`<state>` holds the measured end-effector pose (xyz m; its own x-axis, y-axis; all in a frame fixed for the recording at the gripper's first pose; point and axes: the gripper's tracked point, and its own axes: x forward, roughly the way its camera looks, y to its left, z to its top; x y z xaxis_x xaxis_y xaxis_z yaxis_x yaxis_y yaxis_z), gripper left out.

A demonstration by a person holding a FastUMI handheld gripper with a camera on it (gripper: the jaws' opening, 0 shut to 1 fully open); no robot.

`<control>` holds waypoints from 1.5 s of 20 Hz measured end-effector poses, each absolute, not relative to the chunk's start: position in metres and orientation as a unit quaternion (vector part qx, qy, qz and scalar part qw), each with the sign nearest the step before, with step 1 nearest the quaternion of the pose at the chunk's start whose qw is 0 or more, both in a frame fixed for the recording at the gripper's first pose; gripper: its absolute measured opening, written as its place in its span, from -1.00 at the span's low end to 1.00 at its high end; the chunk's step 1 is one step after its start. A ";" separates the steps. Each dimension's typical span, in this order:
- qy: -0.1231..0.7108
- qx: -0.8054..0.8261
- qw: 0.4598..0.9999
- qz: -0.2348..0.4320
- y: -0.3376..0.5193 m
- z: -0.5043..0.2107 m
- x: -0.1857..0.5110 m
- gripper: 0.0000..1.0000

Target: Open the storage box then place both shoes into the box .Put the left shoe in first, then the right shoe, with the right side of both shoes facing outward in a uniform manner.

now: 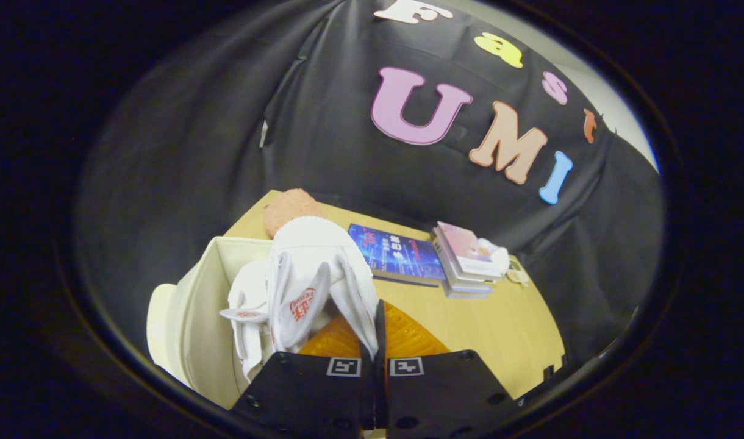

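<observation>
A staged recording booth rather than a lived-in room: black cloth wall (323, 122) drapes behind a pale wooden desk (500, 329), with a blue book (399, 253) and stacked books (466, 256) lying at one o'clock beyond the tongs (377, 360).

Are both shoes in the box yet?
Nearly. The storage box is open and one white shoe sits inside. The tongs are shut on the second white shoe, held over the box. Left: lower it in and let go.
</observation>
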<state>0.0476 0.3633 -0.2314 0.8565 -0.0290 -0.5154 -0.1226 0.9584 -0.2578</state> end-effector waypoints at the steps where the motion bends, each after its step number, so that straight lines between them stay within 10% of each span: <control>1: 0.279 -0.134 0.951 0.028 0.362 -0.239 0.046 -0.83; 3: 0.297 -0.136 0.944 0.033 0.354 -0.248 0.043 -0.82; 11: 0.306 -0.081 0.947 0.051 0.324 -0.246 0.038 0.85; 30: 0.081 0.114 0.981 0.132 0.224 -0.057 0.022 0.94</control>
<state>0.0219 0.2239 -0.0573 0.9520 0.2777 -0.1290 -0.2408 0.9393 0.2446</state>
